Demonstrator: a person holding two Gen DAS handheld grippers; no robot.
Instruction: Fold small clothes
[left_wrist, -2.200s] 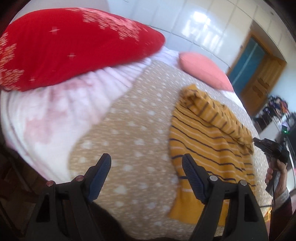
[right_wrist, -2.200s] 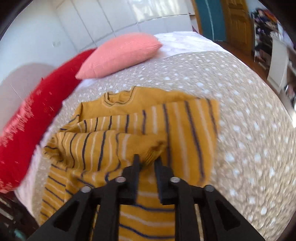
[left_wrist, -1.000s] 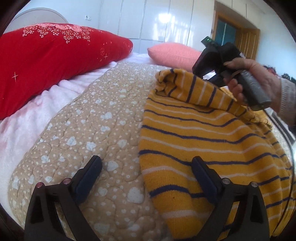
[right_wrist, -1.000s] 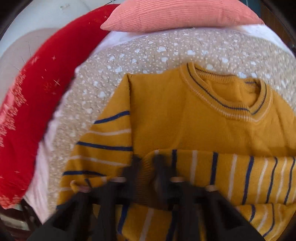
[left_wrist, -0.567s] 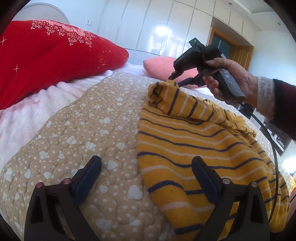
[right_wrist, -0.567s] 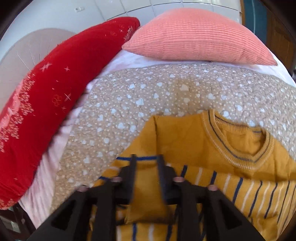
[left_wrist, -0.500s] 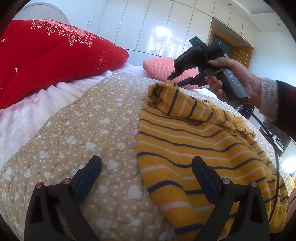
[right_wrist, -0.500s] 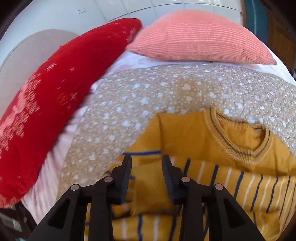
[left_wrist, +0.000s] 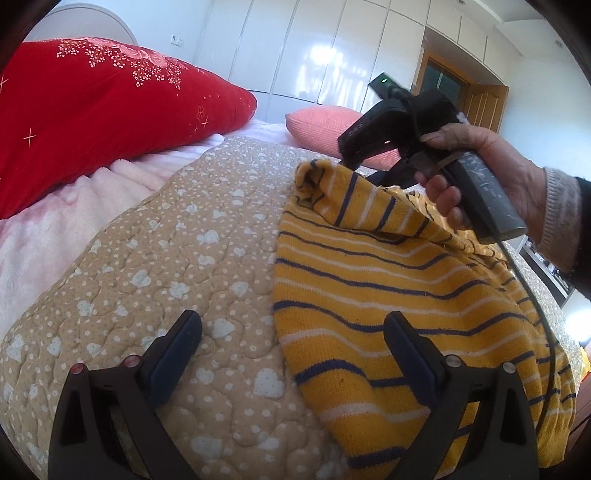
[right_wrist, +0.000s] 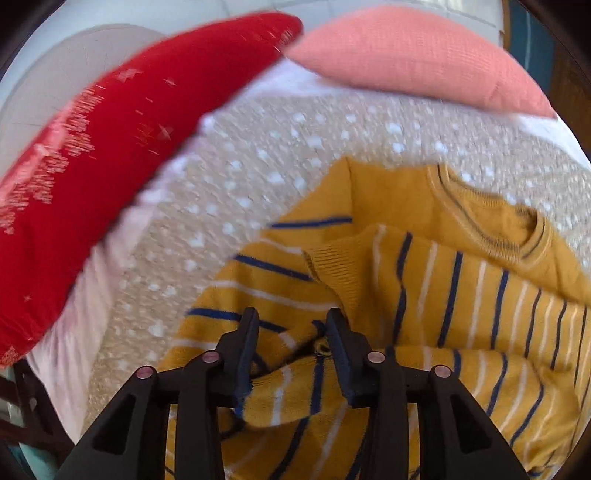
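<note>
A mustard-yellow sweater (left_wrist: 388, 280) with navy and white stripes lies on the bed, its sleeve folded across the body. In the right wrist view the sweater (right_wrist: 424, 295) shows its collar at the upper right and the sleeve cuff in the middle. My left gripper (left_wrist: 291, 332) is open and empty, low over the quilt at the sweater's near edge. My right gripper (right_wrist: 291, 325) is open just above the folded sleeve, with nothing between its fingers. It also shows in the left wrist view (left_wrist: 347, 158), held by a hand above the sleeve's bunched end.
The bed has a tan quilt with white hearts (left_wrist: 166, 258). A big red pillow (left_wrist: 92, 110) lies at the left and a pink pillow (left_wrist: 325, 118) at the head. A pink fleece sheet (left_wrist: 55, 221) lies beside the quilt. White wardrobes and a wooden door stand behind.
My right gripper carried the sleeve across the sweater, then opened and let it go; now it lifts slightly off the cloth. My left gripper has stayed open and nearly still.
</note>
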